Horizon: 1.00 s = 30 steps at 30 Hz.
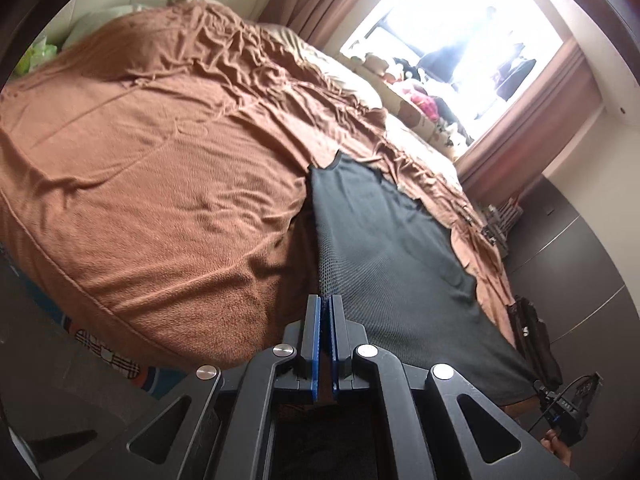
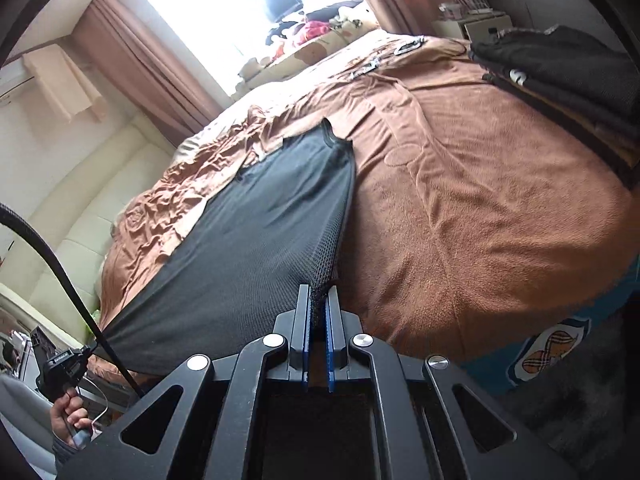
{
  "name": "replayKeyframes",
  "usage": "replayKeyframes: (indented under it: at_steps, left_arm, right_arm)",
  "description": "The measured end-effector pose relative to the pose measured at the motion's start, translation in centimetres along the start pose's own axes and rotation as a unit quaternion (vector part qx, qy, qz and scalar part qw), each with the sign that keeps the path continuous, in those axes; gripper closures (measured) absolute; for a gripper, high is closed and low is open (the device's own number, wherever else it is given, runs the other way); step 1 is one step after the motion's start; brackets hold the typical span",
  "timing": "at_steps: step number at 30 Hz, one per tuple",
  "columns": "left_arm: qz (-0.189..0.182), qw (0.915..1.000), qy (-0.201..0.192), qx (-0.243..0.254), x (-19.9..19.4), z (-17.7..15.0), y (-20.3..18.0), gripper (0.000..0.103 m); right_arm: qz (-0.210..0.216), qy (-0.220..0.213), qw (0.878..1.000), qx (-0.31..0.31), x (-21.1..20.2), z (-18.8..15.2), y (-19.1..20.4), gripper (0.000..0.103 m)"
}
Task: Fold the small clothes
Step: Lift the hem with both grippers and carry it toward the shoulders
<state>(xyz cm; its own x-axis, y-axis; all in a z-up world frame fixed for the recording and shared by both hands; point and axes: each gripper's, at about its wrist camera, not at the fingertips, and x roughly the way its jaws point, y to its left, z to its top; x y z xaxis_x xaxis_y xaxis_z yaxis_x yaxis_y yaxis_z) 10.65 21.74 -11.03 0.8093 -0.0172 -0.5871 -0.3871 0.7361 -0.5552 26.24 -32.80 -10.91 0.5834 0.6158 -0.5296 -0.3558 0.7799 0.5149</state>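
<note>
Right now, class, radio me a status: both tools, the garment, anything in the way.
Left tool shut on dark mesh garment. Right tool shut on its other near corner. Garment's far end on brown bedspread. Folded dark pile off to one side, not blocking.

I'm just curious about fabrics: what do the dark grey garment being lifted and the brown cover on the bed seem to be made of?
The dark grey garment looks like a thin synthetic mesh knit, matte: small holes show near the right gripper and left gripper, both shut on its corners. The brown bed cover looks like soft fleece or terry, judging by its fuzzy nap and soft wrinkles.
</note>
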Motion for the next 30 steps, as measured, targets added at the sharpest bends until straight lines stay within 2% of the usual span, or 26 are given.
replayKeyframes:
  at_steps: [21,30]
  left_arm:
    - [-0.037,0.9968,-0.070,0.014,-9.5,-2.3,-1.9,0.100]
    - [-0.048,0.9951,-0.086,0.014,-11.4,-2.8,-2.1,0.100]
  right_arm:
    - [0.030,-0.051,0.998,-0.028,-7.5,-3.2,0.5,0.101]
    - [0.034,-0.061,0.997,-0.040,-9.0,-3.9,0.3,0.101]
